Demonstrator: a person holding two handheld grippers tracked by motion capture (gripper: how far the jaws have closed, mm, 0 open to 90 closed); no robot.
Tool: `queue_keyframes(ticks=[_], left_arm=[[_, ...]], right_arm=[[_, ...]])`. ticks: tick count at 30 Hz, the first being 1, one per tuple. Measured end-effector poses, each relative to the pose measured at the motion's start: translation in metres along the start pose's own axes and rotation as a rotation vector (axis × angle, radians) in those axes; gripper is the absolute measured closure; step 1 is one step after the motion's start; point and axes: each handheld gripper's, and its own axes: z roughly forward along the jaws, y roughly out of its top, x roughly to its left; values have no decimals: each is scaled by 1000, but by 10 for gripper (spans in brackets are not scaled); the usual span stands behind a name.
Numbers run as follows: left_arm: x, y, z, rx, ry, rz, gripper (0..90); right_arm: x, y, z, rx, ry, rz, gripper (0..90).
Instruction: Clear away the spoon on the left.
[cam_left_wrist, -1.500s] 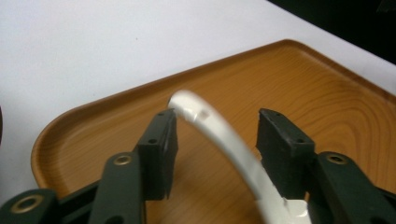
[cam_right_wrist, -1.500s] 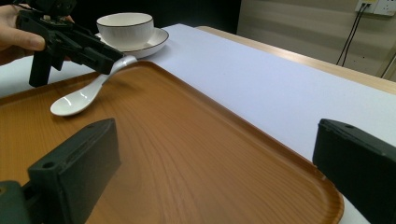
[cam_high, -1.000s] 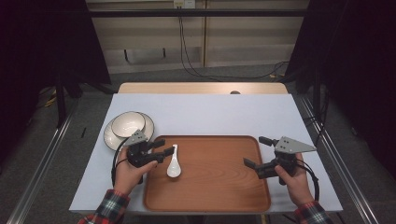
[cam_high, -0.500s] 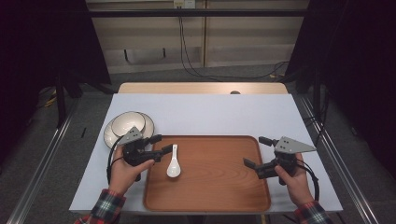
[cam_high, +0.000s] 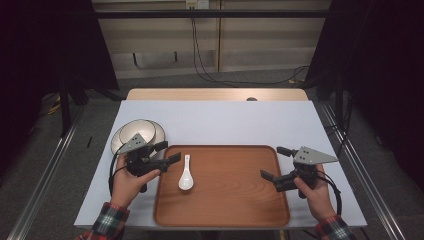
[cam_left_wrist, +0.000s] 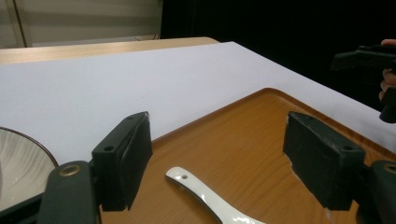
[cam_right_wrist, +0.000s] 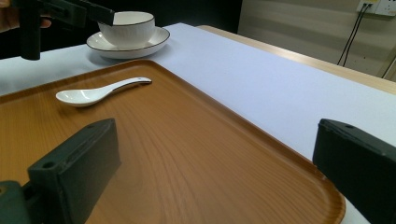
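Lying on the tray (cam_high: 235, 200), a spoon (cam_high: 185, 175) sits untouched, both claws wide open.

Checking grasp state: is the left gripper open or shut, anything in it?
Open and empty. The left gripper has its jaws wide apart, and the spoon lies loose on the tray below them.

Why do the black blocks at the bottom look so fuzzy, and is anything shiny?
In the right gripper view the close jaws are blurred while the spoon stays sharper; in the left gripper view the jaws look soft too, and the spoon's handle glints; in the high view the tray has a dull sheen and the room's edges are dark.
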Motion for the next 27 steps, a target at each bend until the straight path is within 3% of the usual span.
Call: queue_keyframes(ticks=[3,5,12,16,23,24,26,27], left_arm=[[0,2,-3,8,21,-1,222],[1,2,-4,-5,2,-5,213],[3,4,-8,-7,14,-4,183],[4,5,-10,-18,-9,4,165],[7,7,-17,-28,22,-4,152],[8,7,-17,-34,0,-4,152],[8,8,-19,-32,24,-6,147],[9,8,-20,-39,8,-6,143]], right_arm=[[0,0,0,0,1,0,2],[0,0,0,-1,1,-1,2],[0,0,0,-2,1,-1,2],[0,0,0,0,2,-3,2],[0,0,0,0,2,-2,2],[0,0,0,0,2,-3,2],[0,0,0,2,2,-3,2],[0,0,0,0,2,-2,2]])
